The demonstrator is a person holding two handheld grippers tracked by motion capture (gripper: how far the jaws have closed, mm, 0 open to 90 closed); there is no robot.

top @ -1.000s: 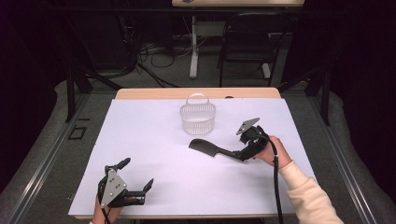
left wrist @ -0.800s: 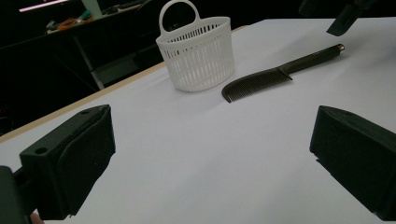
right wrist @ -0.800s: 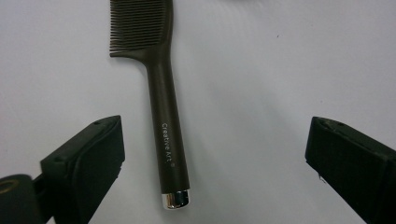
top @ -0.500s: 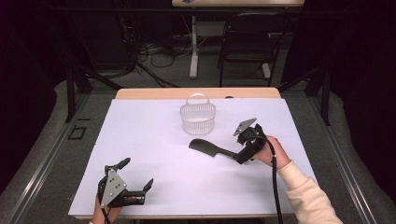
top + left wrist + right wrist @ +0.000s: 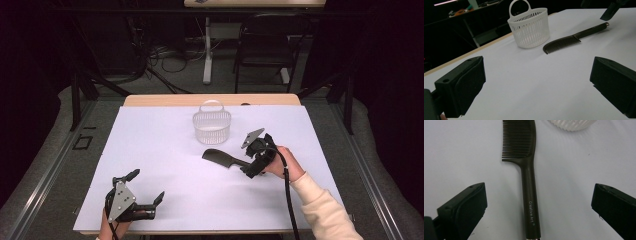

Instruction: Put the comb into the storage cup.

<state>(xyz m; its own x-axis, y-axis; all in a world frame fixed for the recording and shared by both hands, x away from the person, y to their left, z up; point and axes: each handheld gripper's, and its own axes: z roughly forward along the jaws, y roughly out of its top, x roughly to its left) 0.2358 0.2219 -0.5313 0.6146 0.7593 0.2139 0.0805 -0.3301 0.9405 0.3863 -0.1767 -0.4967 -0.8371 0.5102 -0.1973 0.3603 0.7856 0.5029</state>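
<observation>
- Two grippers are seen over a white sheet [image 5: 165, 150] that covers the table.
- At the near left corner of the sheet, the left gripper [image 5: 148, 192] is held low by a hand, with its jaws spread wide and nothing between them.
- In the left gripper view, the two black pads [image 5: 469, 85] are shown well apart, with bare white sheet between them and the basket and comb farther off.
- Toward the far middle of the sheet, a white slotted basket [image 5: 212, 126] with a loop handle is set upright.
- Just in front of the basket and slightly to its right, a black comb [image 5: 222, 158] is laid flat on the sheet, its toothed end nearer the basket and its handle pointed toward the right gripper.
- At the right, the right gripper [image 5: 254, 159] is held at the handle end of the comb.
- Its jaws have just been opening and are now spread wide; in the right gripper view the comb's handle [image 5: 531, 202] is seen between the pads, clear of both.
</observation>
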